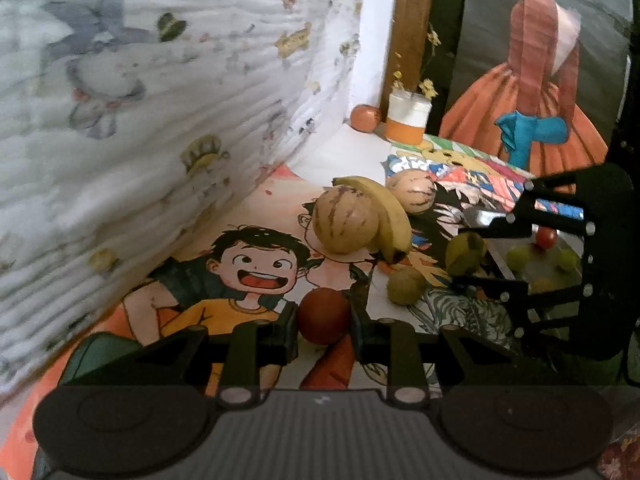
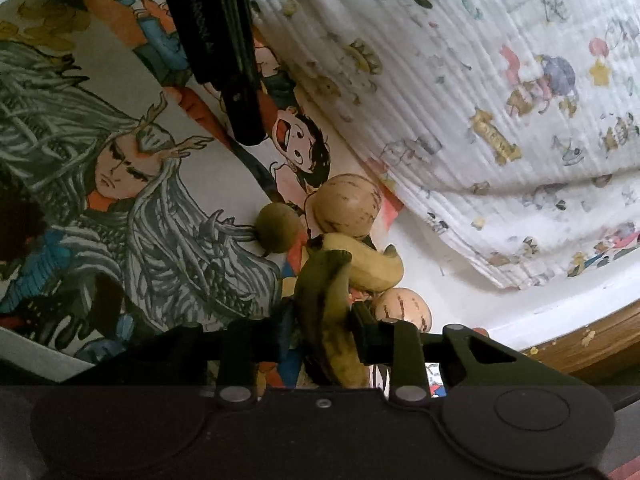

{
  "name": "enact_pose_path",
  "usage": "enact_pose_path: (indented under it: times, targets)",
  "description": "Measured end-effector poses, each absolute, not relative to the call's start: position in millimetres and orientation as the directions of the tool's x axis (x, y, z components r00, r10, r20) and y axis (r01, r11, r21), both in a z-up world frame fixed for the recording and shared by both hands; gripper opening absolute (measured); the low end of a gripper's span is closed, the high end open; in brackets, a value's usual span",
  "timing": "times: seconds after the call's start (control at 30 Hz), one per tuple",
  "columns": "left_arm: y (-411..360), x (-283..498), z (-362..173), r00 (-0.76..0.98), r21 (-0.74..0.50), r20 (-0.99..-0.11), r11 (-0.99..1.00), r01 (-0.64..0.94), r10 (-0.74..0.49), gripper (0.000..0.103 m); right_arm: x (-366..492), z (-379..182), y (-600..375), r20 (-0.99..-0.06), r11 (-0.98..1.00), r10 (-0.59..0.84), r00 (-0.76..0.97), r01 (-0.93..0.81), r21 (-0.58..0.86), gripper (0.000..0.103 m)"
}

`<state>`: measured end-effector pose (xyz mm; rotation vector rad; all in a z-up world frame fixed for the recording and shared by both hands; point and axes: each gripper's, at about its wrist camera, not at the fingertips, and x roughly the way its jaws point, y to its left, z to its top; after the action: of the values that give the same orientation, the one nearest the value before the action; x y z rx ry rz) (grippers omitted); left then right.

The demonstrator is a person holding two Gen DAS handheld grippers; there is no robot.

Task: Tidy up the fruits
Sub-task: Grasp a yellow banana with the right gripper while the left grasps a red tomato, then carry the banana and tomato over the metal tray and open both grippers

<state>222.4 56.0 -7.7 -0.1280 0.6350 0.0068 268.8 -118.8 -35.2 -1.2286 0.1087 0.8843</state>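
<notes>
Left wrist view, left to right: printed white quilt filling the upper left, cartoon-printed table cover spread below it. At lower centre, left gripper clamped narrow on a dark red fruit, pads pressed to both its sides. Just above, striped tan melon with a yellow banana leaning against its right flank; second striped melon just behind. Small green round fruit below the banana's tip. Far back, an orange fruit beside an orange-and-white cup. At right, right gripper reaching in sideways, closed on a greenish banana (partly hidden by its fingers). Behind it, what looks like a tray of small green and red fruits, blurred.

Right wrist view, left to right: grey-haired cartoon figure on the cover at left, other gripper's black body at upper centre. Green round fruit at centre, striped melon touching it, yellow banana beneath. Right gripper pinched on the greenish banana at lower centre, second melon just right of it. Quilt across the upper right.
</notes>
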Motion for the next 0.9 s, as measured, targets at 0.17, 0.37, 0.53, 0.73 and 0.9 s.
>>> enact_pose_path:
  times: [0.17,0.37,0.53,0.73,0.9]
  targets:
    - [56.4,214.1,-4.2,0.818,-0.133,-0.575,0.989,-0.069,-0.020,0.030,263.4,-37.2,-119.8,-0.480,0.064,0.538,0.693,-0.602,-0.796,0.031]
    - [53.3,207.1,1.3,0.828,-0.143,-0.561,0.986,-0.081,-0.013,0.030,247.0,-24.8,-131.2,-0.419,0.110,0.553,0.720,-0.561,-0.820,0.031]
    - [39.8,201.4,10.4,0.838,-0.145,-0.545,0.987,-0.065,-0.024,0.030,228.9,-9.9,-152.1,-0.381,0.143,0.555,0.740,-0.536,-0.832,0.031]
    - [10.8,197.0,24.7,0.853,-0.146,-0.519,0.989,-0.015,-0.064,0.030,213.3,3.2,-187.1,-0.353,0.193,0.525,0.775,-0.512,-0.837,0.031]
    - [-21.4,197.7,29.9,0.852,-0.162,-0.510,0.986,0.046,-0.124,0.030,202.5,4.4,-220.7,-0.359,0.205,0.475,0.804,-0.497,-0.843,0.031]
